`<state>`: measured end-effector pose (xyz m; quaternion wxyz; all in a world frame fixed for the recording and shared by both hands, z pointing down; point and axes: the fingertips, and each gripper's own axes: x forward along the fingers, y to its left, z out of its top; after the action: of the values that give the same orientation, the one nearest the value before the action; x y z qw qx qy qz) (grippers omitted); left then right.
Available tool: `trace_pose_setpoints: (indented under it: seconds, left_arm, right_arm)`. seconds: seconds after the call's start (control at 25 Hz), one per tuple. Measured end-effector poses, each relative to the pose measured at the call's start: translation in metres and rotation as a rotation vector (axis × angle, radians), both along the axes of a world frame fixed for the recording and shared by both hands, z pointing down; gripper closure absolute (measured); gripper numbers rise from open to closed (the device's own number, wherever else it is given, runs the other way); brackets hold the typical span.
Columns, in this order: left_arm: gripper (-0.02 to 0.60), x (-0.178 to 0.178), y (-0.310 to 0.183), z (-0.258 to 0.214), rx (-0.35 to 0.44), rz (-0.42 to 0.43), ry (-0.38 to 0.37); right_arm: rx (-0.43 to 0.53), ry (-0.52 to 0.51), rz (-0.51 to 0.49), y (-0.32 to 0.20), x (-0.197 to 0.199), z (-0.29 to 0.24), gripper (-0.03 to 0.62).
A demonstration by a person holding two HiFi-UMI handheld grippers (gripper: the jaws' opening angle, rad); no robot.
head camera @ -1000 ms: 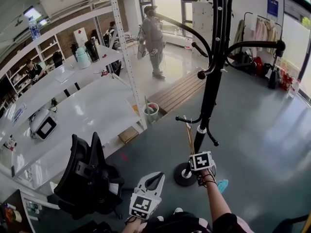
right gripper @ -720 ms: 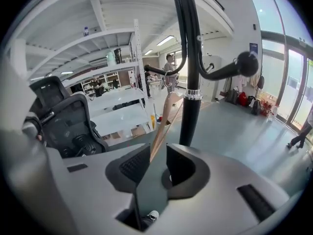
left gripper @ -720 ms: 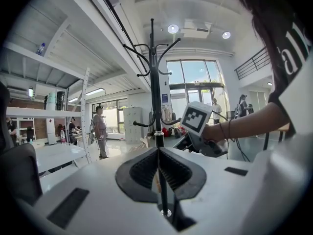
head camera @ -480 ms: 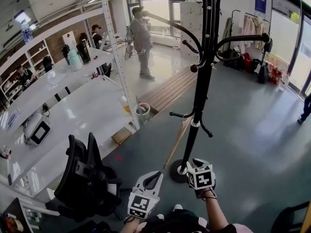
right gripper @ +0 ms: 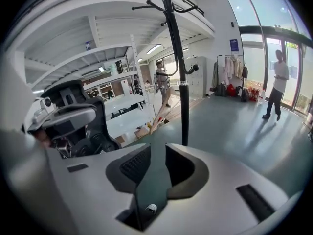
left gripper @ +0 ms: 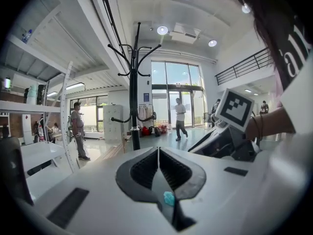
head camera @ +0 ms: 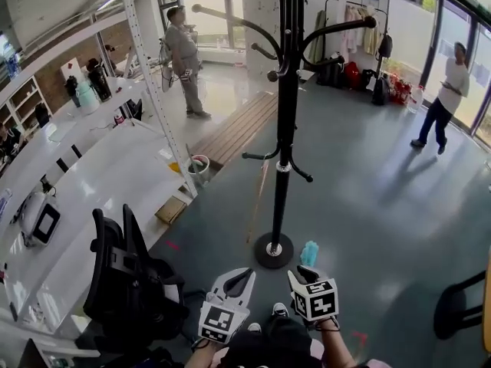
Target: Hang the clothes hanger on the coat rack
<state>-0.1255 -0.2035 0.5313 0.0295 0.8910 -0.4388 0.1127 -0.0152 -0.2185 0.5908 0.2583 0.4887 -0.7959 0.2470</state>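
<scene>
The black coat rack [head camera: 285,106] stands on its round base [head camera: 274,250] in the middle of the head view, its curved hooks bare. It also rises ahead in the left gripper view [left gripper: 133,92] and in the right gripper view [right gripper: 178,67]. A thin wooden stick-like thing [head camera: 257,198] leans beside the pole; I cannot tell what it is. No clothes hanger shows clearly. My left gripper [head camera: 244,276] is low near my body, jaws shut on nothing [left gripper: 158,153]. My right gripper [head camera: 301,274] is beside it, jaws slightly open and empty [right gripper: 157,155].
A black office chair [head camera: 126,274] stands at my left by long white tables [head camera: 92,198]. A wooden bench [head camera: 238,129] lies behind the rack. One person [head camera: 182,52] stands at the back, another [head camera: 445,90] walks at the right. A clothes rail [head camera: 353,29] is far back.
The view has backed away from the rack and swung right. My right gripper has drawn back from the rack's base toward my body. A walking person has come into view at the right.
</scene>
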Motion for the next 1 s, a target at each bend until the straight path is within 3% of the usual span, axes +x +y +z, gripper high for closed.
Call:
trace_pose_setpoints:
  seconds: [0.44,0.72,1.0]
  left_arm:
    - [0.572,0.025,0.057,0.006,-0.017,0.095,0.024]
    - [0.572,0.052,0.074,-0.01,0.017,0.042,0.02]
    - [0.572,0.103,0.101,-0.02,0.02,-0.028,0.049]
  right_arm:
    - [-0.03,-0.008,0.069,0.086,0.016,0.009,0.493]
    - [0.008,-0.008,-0.005,0.096,0.034,-0.007,0.493]
    - [0.012,0.013,-0.115,0.131,0.072,-0.017,0.494]
